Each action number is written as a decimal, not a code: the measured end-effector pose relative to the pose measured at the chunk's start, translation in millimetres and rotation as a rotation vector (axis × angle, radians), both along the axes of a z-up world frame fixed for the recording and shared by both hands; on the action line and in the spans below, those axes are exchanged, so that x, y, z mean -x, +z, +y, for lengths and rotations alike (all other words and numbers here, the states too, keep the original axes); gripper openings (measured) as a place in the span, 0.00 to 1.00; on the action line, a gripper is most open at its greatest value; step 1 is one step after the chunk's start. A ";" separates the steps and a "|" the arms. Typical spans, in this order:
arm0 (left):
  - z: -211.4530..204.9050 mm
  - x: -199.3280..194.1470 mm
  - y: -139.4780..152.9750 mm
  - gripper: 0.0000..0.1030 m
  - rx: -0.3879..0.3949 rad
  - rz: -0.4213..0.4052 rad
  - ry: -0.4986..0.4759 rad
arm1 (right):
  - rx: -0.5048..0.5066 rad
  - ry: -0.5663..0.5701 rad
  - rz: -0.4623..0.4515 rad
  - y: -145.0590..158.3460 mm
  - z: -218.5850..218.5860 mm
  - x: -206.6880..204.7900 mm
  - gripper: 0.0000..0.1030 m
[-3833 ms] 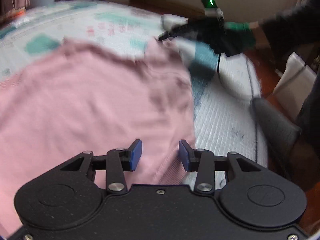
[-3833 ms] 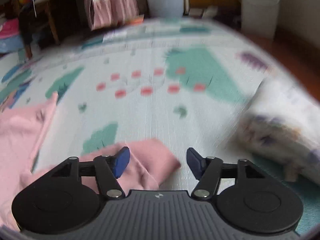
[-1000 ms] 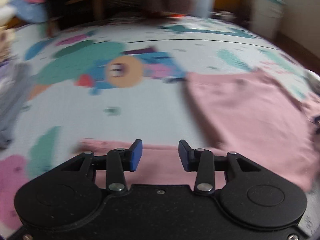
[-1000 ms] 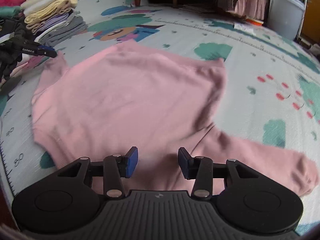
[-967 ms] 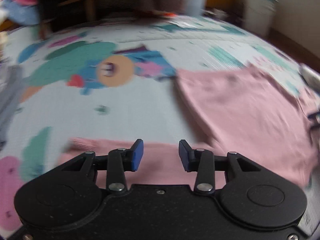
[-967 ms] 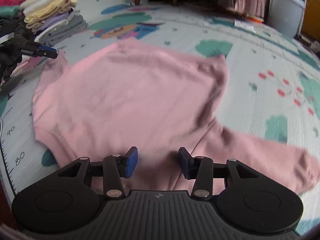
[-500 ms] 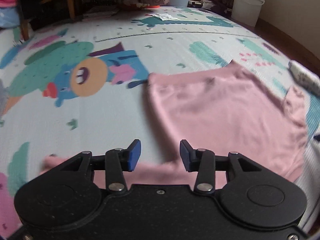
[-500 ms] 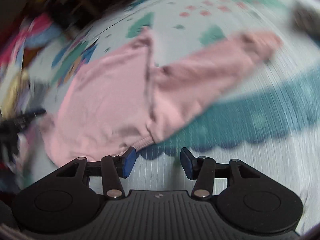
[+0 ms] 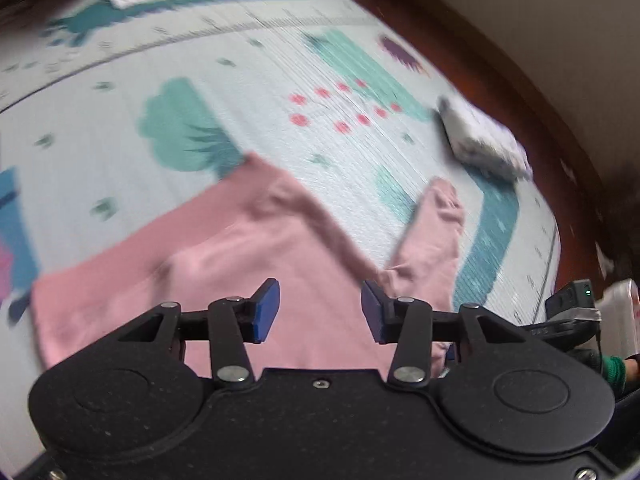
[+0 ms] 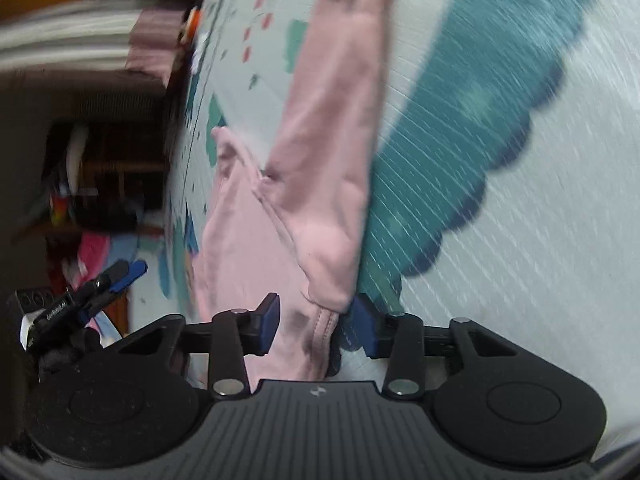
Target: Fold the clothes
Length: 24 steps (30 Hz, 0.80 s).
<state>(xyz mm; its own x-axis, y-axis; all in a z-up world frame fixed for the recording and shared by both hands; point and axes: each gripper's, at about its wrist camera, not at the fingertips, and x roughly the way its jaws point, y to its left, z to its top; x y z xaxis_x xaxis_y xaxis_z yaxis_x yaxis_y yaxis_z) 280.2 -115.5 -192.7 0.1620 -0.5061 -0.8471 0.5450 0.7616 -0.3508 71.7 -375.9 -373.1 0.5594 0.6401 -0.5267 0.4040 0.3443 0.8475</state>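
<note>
Across the patterned foam play mat point(image 9: 248, 92) the pink long-sleeved cotton top point(image 9: 256, 248) now lies spread flat, both left gripper point(image 9: 320, 312) and right gripper point(image 10: 316, 322) having swung over its hem, jaws apart, ready to fold.

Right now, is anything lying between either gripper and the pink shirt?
Nothing visible does. The left gripper is open right over the pink shirt, and the right gripper is open with the shirt's hem between its fingers. The white bundle lies apart on the mat, beyond the sleeve.
</note>
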 end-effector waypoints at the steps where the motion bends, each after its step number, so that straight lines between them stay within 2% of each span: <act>1: -5.6 -6.3 -2.3 0.43 -0.004 0.006 -0.005 | -0.018 -0.015 0.011 -2.4 1.7 0.2 0.37; 5: -7.9 -23.6 -9.5 0.43 0.020 -0.023 0.035 | -0.096 -0.105 0.046 -11.1 4.9 -3.4 0.36; 7: -9.1 -32.3 -13.1 0.43 0.032 -0.038 0.054 | -0.098 -0.115 0.045 -10.6 7.1 -7.9 0.36; 11: -7.7 -50.5 -19.5 0.43 0.066 -0.056 0.105 | -0.062 -0.106 0.008 -7.1 14.8 -18.8 0.36; 13: 1.6 -60.7 -19.9 0.43 0.094 -0.049 0.150 | -0.020 -0.085 -0.006 -2.5 19.6 -26.3 0.32; 17: -3.5 -72.1 -34.6 0.42 0.065 -0.060 0.155 | 0.002 -0.094 -0.003 -5.7 19.8 -33.7 0.21; 18: -7.6 -73.2 -39.4 0.42 0.060 -0.054 0.157 | 0.014 -0.090 -0.007 -6.0 20.3 -36.3 0.15; 24: -39.4 -84.9 -58.6 0.42 0.037 -0.029 0.158 | 0.119 -0.032 -0.055 9.9 25.1 -59.1 0.14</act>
<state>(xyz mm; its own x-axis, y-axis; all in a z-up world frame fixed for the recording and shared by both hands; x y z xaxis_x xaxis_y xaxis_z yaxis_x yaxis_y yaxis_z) 365.1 -154.9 -251.2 0.2665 -0.5028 -0.8223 0.4299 0.8256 -0.3654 130.8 -350.9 -363.2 0.6089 0.5564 -0.5653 0.3701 0.4310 0.8229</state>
